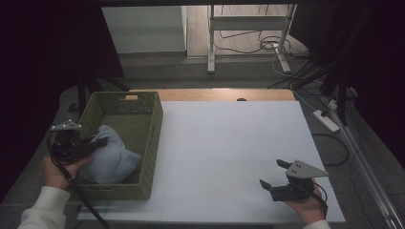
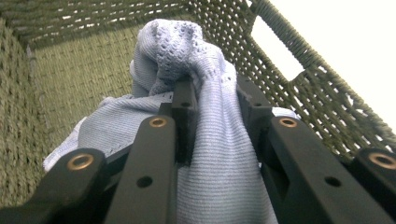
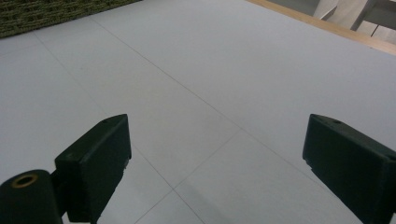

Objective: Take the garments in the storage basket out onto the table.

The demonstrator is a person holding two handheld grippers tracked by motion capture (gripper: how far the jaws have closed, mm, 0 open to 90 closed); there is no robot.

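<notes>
The left gripper has its jaws pinching a bunched fold of the light blue knit cloth inside the woven basket, probably to lift it out, while the right gripper hangs spread over the bare white table.

A white table with a wooden far edge stands before a metal stand, cables and a power strip on the floor.
</notes>
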